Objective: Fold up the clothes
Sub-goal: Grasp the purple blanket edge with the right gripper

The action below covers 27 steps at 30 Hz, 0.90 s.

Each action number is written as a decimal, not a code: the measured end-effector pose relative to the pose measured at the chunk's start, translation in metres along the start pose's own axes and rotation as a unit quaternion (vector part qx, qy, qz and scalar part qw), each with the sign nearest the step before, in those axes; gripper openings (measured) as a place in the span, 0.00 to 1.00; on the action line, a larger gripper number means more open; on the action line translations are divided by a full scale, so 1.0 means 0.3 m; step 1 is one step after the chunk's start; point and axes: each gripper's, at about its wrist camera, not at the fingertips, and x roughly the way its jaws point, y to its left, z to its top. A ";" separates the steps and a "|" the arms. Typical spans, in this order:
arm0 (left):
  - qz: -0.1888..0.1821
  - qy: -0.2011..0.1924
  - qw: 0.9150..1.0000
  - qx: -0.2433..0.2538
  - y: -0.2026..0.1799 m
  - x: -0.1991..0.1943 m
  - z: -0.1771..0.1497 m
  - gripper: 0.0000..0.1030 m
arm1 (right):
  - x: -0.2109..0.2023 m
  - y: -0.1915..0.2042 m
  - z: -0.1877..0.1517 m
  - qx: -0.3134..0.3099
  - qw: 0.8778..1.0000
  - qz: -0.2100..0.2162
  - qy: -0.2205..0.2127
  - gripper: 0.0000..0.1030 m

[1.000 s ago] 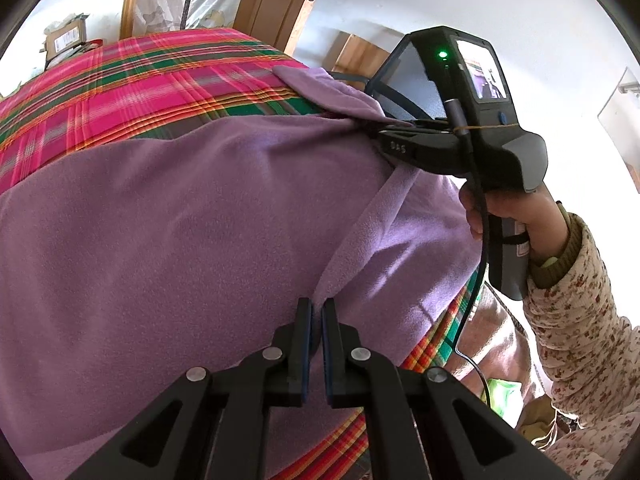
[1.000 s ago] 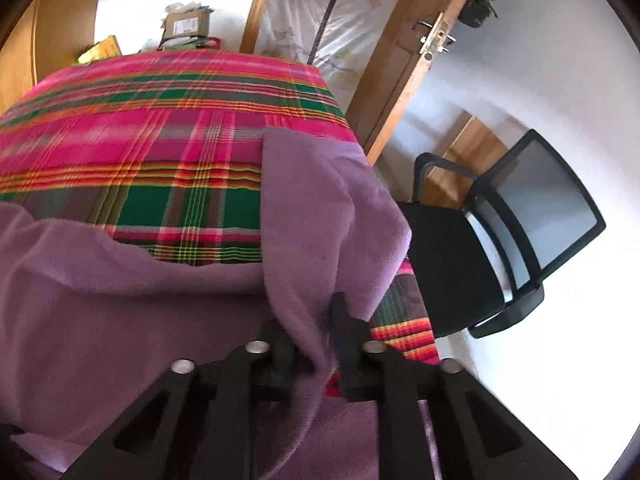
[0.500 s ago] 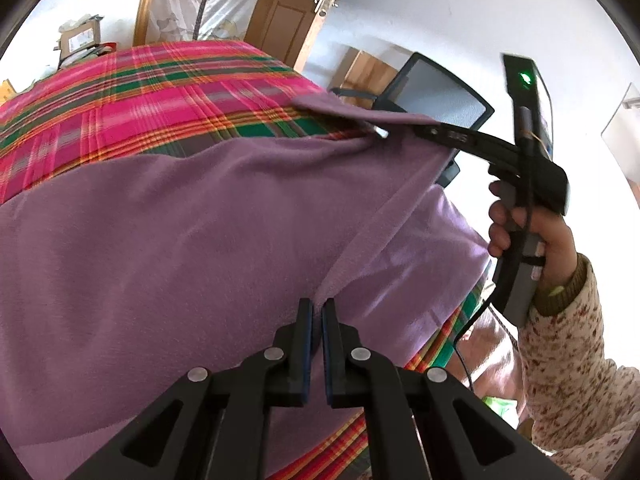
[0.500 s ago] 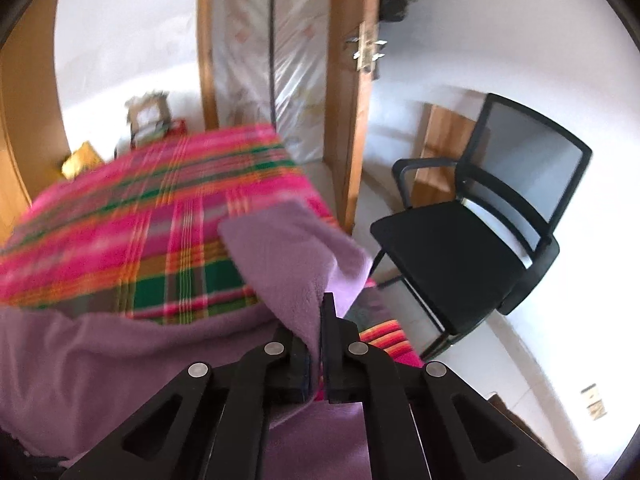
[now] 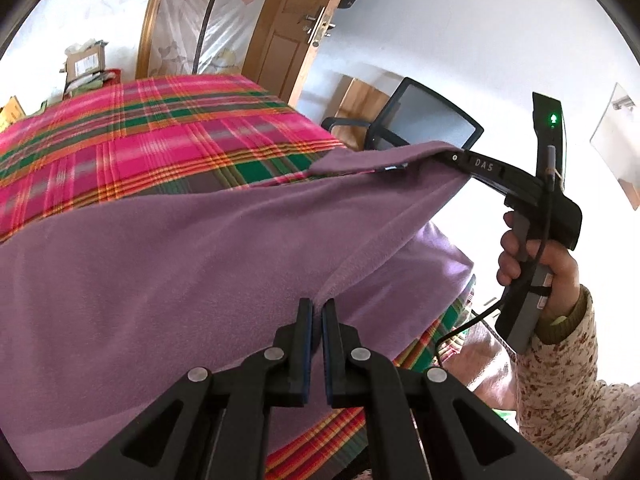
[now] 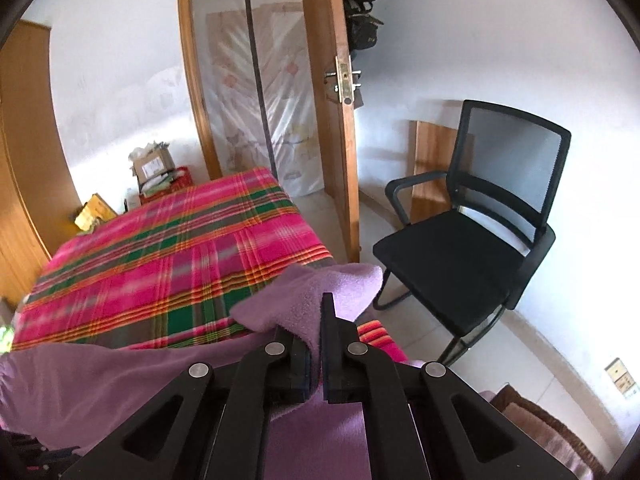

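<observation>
Purple fleece garment (image 5: 192, 264) spread over near end of bed, on pink-green plaid blanket (image 5: 132, 140). Left claw (image 5: 317, 312) clamped on garment's near edge. Right claw (image 6: 320, 312) pinched shut on garment corner, lifted above blanket near bed's right edge; seen from left wrist camera as right claw (image 5: 440, 156) pulling fabric taut. Black chair (image 6: 472, 248) beside bed, near wooden door (image 6: 340, 112).

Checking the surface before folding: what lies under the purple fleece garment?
A pink and green plaid blanket shows beyond the purple fleece garment and below its near edge; anything beneath the garment is covered.
</observation>
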 end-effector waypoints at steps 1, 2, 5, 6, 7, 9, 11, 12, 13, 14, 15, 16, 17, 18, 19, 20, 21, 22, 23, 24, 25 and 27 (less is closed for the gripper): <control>-0.001 -0.002 1.000 0.001 -0.005 -0.011 -0.007 0.04 | -0.012 -0.005 -0.004 0.003 1.000 0.001 -0.003 0.03; -0.001 -0.004 1.000 0.002 -0.010 -0.022 -0.014 0.04 | -0.024 -0.011 -0.008 0.006 1.000 0.002 -0.006 0.03; 0.000 -0.003 1.000 0.009 -0.026 -0.028 -0.033 0.04 | -0.069 -0.031 -0.032 0.016 1.000 0.001 -0.015 0.03; 0.003 -0.001 1.000 0.014 -0.032 -0.026 -0.038 0.04 | -0.085 -0.038 -0.042 0.020 1.000 0.001 -0.018 0.03; 0.004 0.001 1.000 0.016 -0.035 -0.025 -0.043 0.04 | -0.098 -0.045 -0.054 0.023 1.000 0.001 -0.019 0.03; 0.001 0.004 1.000 0.013 -0.034 -0.023 -0.049 0.04 | -0.112 -0.053 -0.077 0.024 1.000 -0.002 -0.020 0.03; -0.003 0.006 1.000 0.007 -0.031 -0.026 -0.058 0.04 | -0.121 -0.067 -0.107 0.030 0.999 -0.003 -0.016 0.03; -0.003 0.006 1.000 0.008 -0.033 -0.029 -0.060 0.04 | -0.124 -0.076 -0.118 0.036 0.999 -0.004 -0.015 0.03; -0.003 0.005 1.000 0.008 -0.034 -0.032 -0.063 0.04 | -0.123 -0.082 -0.123 0.038 0.999 -0.005 -0.013 0.03; -0.002 0.002 1.000 0.009 -0.037 -0.037 -0.061 0.04 | -0.122 -0.088 -0.128 0.041 0.999 -0.006 -0.011 0.03; 0.001 -0.003 1.000 0.012 -0.040 -0.044 -0.054 0.04 | -0.121 -0.093 -0.132 0.043 0.999 -0.007 -0.009 0.03; 0.004 -0.008 1.000 0.015 -0.043 -0.051 -0.048 0.04 | -0.124 -0.095 -0.135 0.042 0.999 -0.007 -0.010 0.03; 0.008 -0.013 1.000 0.017 -0.046 -0.057 -0.041 0.04 | -0.125 -0.095 -0.135 0.040 0.999 -0.007 -0.011 0.03; 0.011 -0.019 1.000 0.020 -0.049 -0.064 -0.034 0.04 | -0.125 -0.090 -0.128 0.037 0.999 -0.007 -0.015 0.03; 0.015 -0.024 0.999 0.022 -0.050 -0.070 -0.026 0.04 | -0.125 -0.084 -0.119 0.033 0.999 -0.006 -0.018 0.03; 0.021 -0.028 0.999 0.023 -0.047 -0.075 -0.012 0.04 | -0.126 -0.069 -0.100 0.025 0.999 -0.007 -0.024 0.03; 0.026 -0.035 0.999 0.021 -0.044 -0.084 0.002 0.04 | -0.127 -0.054 -0.080 0.017 0.999 -0.008 -0.030 0.03; 0.028 -0.045 0.998 0.018 -0.041 -0.100 0.015 0.04 | -0.131 -0.041 -0.059 0.010 0.999 -0.005 -0.038 0.03; 0.029 -0.056 0.998 0.015 -0.038 -0.116 0.028 0.04 | -0.139 -0.024 -0.031 0.000 0.999 -0.002 -0.048 0.03; 0.031 -0.066 0.997 0.012 -0.034 -0.132 0.041 0.04 | -0.145 -0.013 -0.012 -0.005 0.999 -0.001 -0.055 0.03; 0.032 -0.075 0.997 0.010 -0.032 -0.147 0.049 0.04 | -0.152 -0.001 0.007 -0.010 0.998 0.001 -0.061 0.03; 0.033 -0.088 0.996 0.007 -0.027 -0.174 0.058 0.04 | -0.180 0.030 0.034 -0.026 0.997 0.003 -0.078 0.03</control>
